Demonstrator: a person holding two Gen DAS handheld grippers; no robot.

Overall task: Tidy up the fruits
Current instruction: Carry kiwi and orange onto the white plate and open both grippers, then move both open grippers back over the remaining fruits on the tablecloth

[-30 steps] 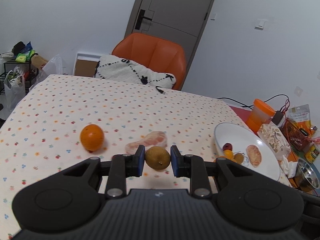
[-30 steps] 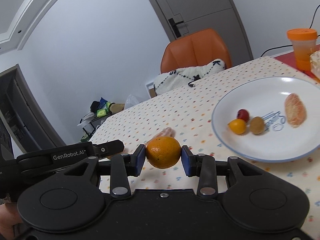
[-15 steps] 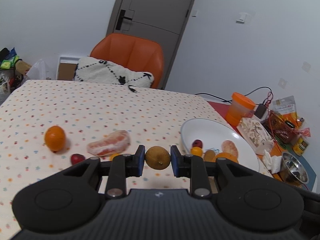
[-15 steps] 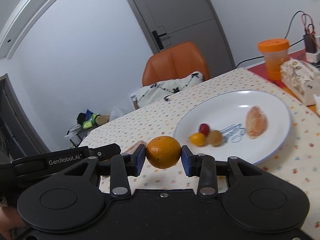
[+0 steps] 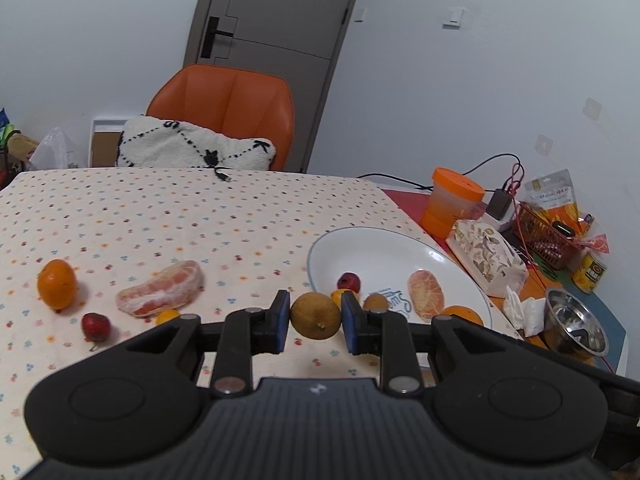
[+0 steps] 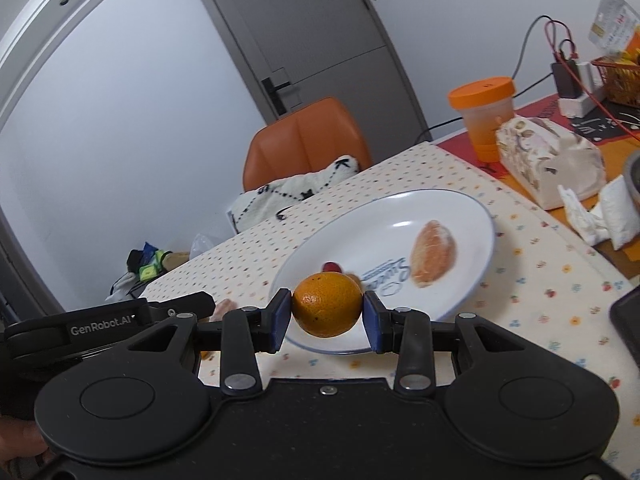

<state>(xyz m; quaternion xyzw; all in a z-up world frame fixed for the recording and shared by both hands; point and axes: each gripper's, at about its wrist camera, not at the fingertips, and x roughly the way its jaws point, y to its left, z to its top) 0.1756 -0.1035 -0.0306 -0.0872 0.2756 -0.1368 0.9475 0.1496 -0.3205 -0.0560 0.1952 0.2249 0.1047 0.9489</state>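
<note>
My left gripper [image 5: 315, 317] is shut on a brown round fruit [image 5: 315, 315], held above the cloth just left of the white plate [image 5: 372, 246]. On that plate lie a small red fruit [image 5: 349, 281], a small brown fruit [image 5: 375, 302] and a peeled citrus piece [image 5: 426, 293]. An orange [image 5: 56, 283], a peeled pomelo segment [image 5: 162, 289] and a red fruit [image 5: 95, 326] rest on the cloth at the left. My right gripper [image 6: 326, 311] is shut on an orange [image 6: 326, 309], hanging over the near rim of the plate [image 6: 452, 204], where a peeled piece [image 6: 434, 253] lies.
Right of the plate stand an orange-lidded cup [image 5: 454, 201], a patterned tissue pack [image 5: 486, 255], a red wire basket [image 5: 550, 234], a steel bowl [image 5: 574, 328] and cables. An orange chair [image 5: 224, 114] with a white cushion [image 5: 192, 146] sits behind the table.
Both grippers have moved right toward the plate with their fruit still held. The right gripper's orange now hangs over the plate's near rim.
</note>
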